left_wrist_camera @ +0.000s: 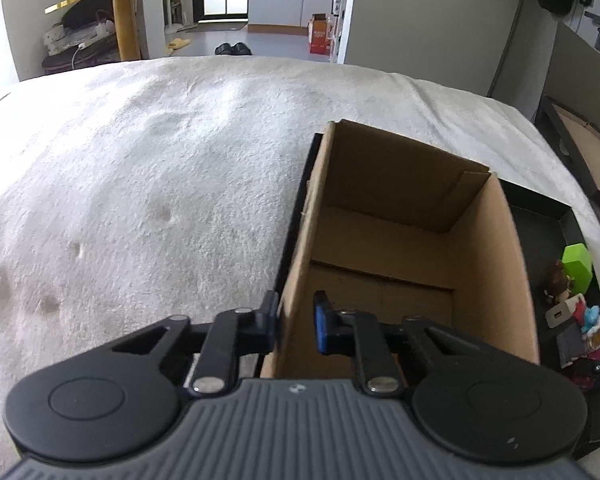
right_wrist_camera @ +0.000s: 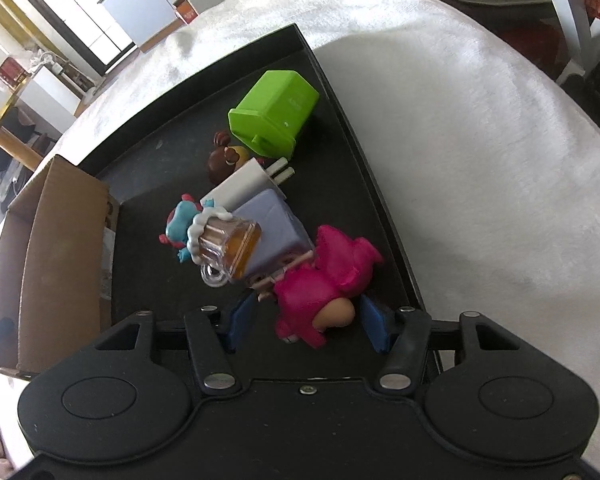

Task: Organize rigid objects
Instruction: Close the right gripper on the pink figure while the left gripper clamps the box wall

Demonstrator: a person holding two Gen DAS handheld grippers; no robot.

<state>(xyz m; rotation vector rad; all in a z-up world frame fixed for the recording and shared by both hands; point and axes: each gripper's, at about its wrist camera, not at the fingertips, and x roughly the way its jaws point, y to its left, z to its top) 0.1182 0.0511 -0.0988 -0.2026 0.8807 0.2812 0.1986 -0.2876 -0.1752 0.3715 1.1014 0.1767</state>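
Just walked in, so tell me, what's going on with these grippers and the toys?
The left gripper straddles the near wall of an empty cardboard box, jaws open. The right gripper is open around a pink figurine lying in the black tray, beside a green charger, white plug and toy beer mug.

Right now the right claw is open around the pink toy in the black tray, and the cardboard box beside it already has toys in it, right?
Not quite. The cardboard box is empty, as the left wrist view shows. The rest holds: the right claw is open around the pink toy in the black tray.
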